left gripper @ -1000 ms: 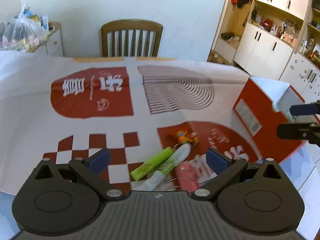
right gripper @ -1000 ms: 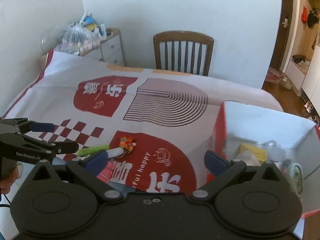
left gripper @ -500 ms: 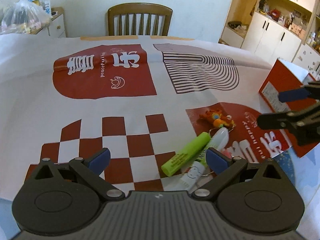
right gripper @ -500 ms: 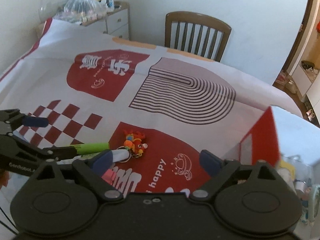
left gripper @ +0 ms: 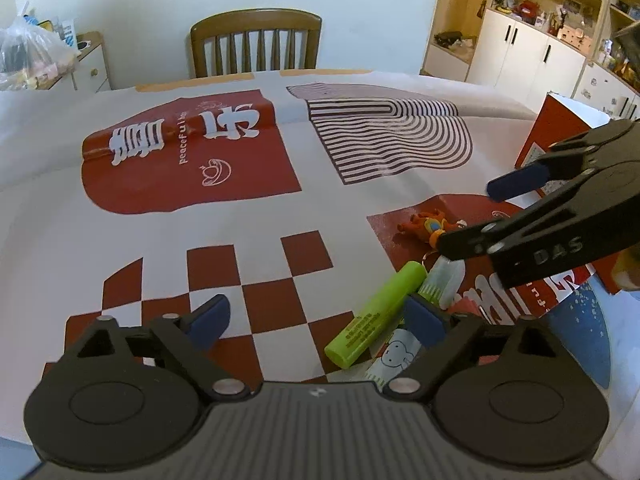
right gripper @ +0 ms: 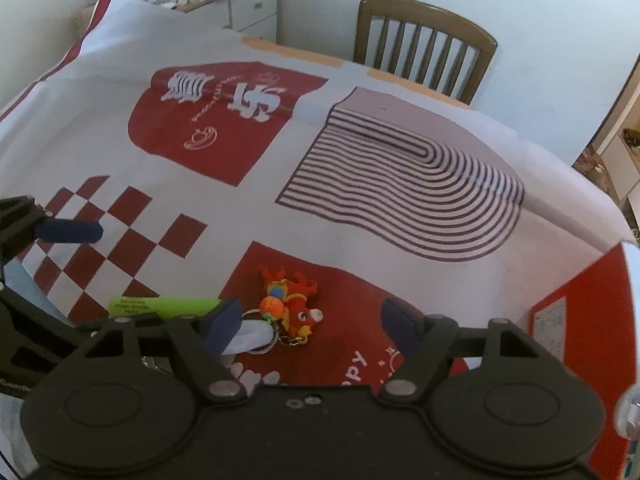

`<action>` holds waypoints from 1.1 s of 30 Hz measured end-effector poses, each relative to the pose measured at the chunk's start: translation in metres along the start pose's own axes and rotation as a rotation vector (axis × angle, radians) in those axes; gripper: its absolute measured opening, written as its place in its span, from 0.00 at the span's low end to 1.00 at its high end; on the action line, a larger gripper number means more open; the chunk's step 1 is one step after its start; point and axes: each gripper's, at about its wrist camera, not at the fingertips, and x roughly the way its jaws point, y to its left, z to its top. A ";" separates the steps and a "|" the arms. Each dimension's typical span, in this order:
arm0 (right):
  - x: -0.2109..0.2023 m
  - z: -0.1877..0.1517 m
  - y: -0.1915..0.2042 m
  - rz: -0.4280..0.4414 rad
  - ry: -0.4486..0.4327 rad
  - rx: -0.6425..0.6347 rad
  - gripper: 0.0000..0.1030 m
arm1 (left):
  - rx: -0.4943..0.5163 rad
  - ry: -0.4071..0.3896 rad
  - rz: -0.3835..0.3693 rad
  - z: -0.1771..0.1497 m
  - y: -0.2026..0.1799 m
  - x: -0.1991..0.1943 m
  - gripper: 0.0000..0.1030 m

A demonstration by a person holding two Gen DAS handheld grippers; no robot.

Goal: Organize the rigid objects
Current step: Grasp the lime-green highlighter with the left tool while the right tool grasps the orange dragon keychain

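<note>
Now the right gripper [right gripper: 312, 320] hangs low over the tablecloth [right gripper: 240, 216], jaws spread and holding nothing, the orange keychain toy [right gripper: 290, 300] between its fingertips at lower centre of its view. Compared with a second ago it has swung away from the red box [right gripper: 580, 320], now at the right edge. The left gripper [left gripper: 316, 316], likewise spread and empty, sits at lower centre of its view, its right pad beside the green marker [left gripper: 376, 316] and white tube [left gripper: 440, 280], nearer than before.
</note>
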 end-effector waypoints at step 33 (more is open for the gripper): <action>0.012 0.001 0.000 -0.028 -0.015 -0.017 0.35 | 0.179 -0.023 0.008 0.012 -0.022 0.021 0.16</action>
